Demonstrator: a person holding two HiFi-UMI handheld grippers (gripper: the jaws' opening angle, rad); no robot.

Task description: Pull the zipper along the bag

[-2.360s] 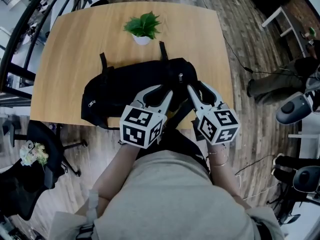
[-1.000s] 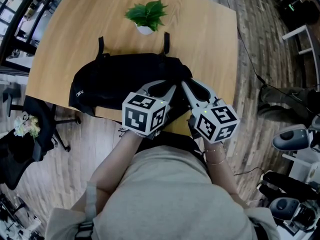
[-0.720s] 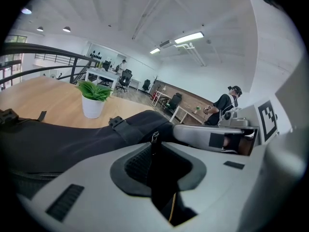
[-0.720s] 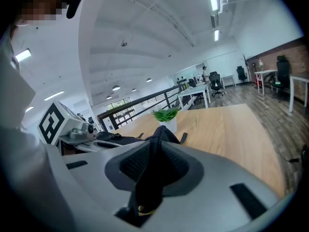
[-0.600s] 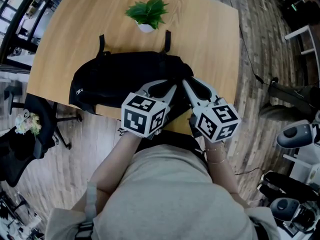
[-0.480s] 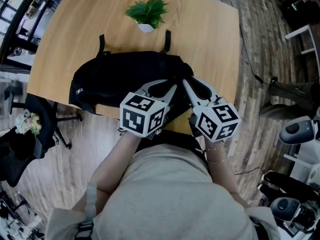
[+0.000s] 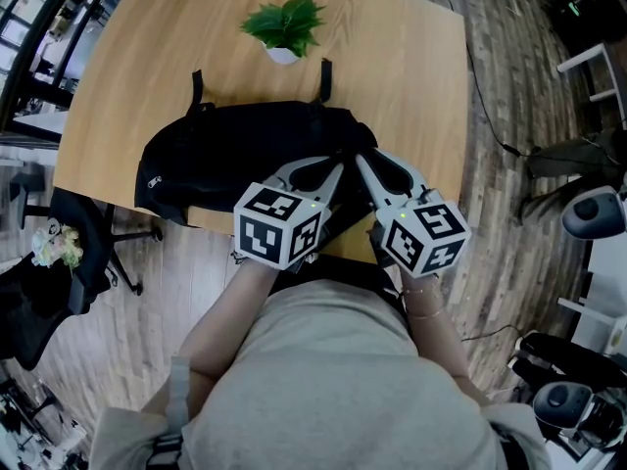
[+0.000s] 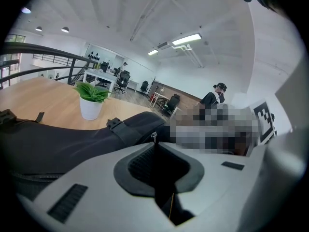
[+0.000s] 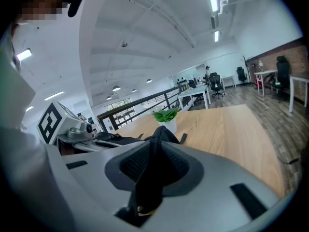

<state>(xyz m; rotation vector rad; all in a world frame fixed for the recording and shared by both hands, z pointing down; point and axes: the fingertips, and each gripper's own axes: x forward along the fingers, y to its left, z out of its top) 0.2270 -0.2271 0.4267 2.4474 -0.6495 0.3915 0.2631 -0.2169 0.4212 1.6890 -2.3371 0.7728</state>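
A black bag (image 7: 235,155) lies across the wooden table (image 7: 127,67), near its front edge. Both grippers meet at the bag's right end. My left gripper (image 7: 338,167) has just been closing. In the left gripper view its pads (image 8: 140,166) stand together around a thin metal zipper pull (image 8: 153,136) that sticks up between them. My right gripper (image 7: 361,162) is shut on a pinched fold of the bag's black fabric (image 9: 153,149), which fills the gap between its pads. The rest of the zipper track is hidden under the grippers.
A small potted plant (image 7: 284,27) in a white pot stands behind the bag; it also shows as the plant (image 8: 91,100) and the plant (image 9: 166,117). Two bag straps (image 7: 197,91) point toward it. An office chair (image 7: 59,282) stands left of the table.
Both hands and the bag stay where they were. The left gripper's jaws look narrower than a second ago.
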